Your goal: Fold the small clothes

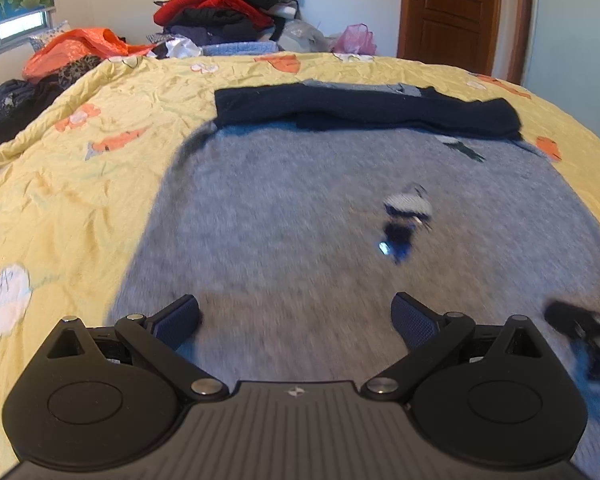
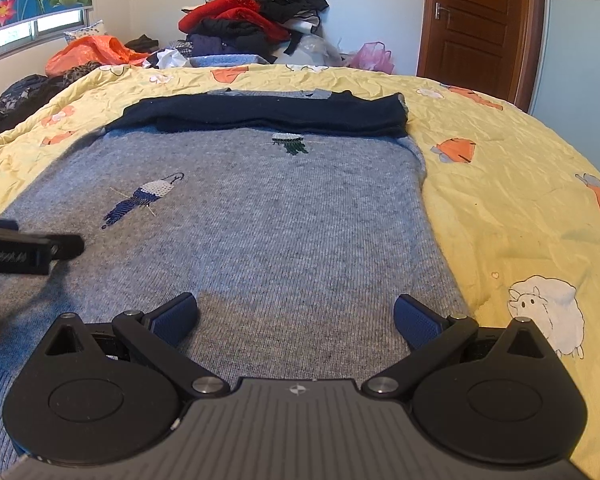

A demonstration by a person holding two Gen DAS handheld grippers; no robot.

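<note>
Both tongs wide, empty, low over near hem of grey sweater.

Left gripper [image 1: 296, 320] and right gripper [image 2: 296, 318] sit side by side; grey sweater [image 2: 260, 220] runs straight ahead, long axis away, navy sleeves [image 2: 268, 118] folded across far end. Neither nearer.

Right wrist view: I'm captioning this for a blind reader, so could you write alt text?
An open right gripper hovers over a grey sweater spread flat on a yellow quilt, its dark sleeves folded across the far end. The left gripper pokes in from the left.
</note>
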